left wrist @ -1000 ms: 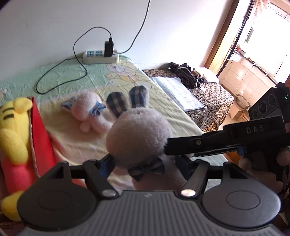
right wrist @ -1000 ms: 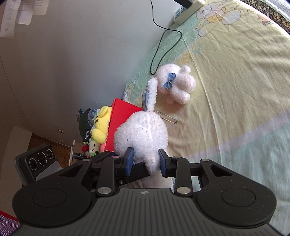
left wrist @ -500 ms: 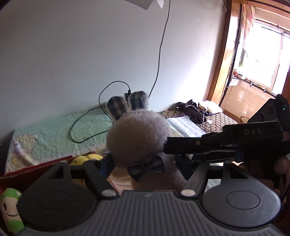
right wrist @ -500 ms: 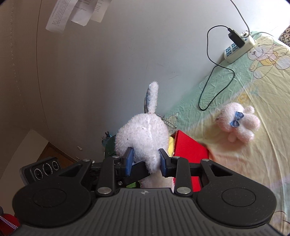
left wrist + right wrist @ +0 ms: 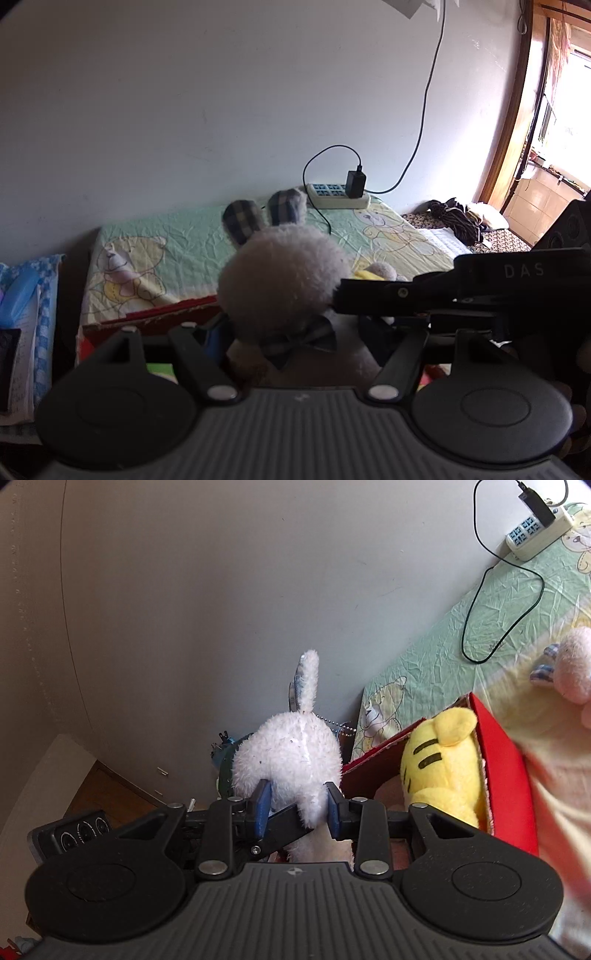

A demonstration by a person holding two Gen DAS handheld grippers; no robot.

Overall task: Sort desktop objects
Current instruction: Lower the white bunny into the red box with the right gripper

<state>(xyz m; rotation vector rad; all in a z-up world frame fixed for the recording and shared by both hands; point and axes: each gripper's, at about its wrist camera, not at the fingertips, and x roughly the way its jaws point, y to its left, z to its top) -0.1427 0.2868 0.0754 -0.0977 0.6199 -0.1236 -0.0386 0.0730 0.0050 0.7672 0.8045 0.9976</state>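
- Both pinching one white plush rabbit [image 5: 286, 760]: left gripper [image 5: 295, 343] across the body below the bow tie, right gripper [image 5: 297, 808] on the lower back.
- Held aloft, ears up, long axis upright.
- Red box [image 5: 506, 760] with yellow plush tiger [image 5: 443, 764] just right of the rabbit, nearer the right gripper.

Pink plush [image 5: 574, 664] blurred, cut off by frame edge.

Setting: home bedroom. Shown by a bed spread with a crinkled pale green and yellow cartoon-bear sheet [image 5: 177, 240], a white multi-socket power strip [image 5: 338, 195] laid on it beside a plain grey wall, a wooden-framed sunlit window [image 5: 565, 107], and a yellow striped plush toy [image 5: 443, 760].
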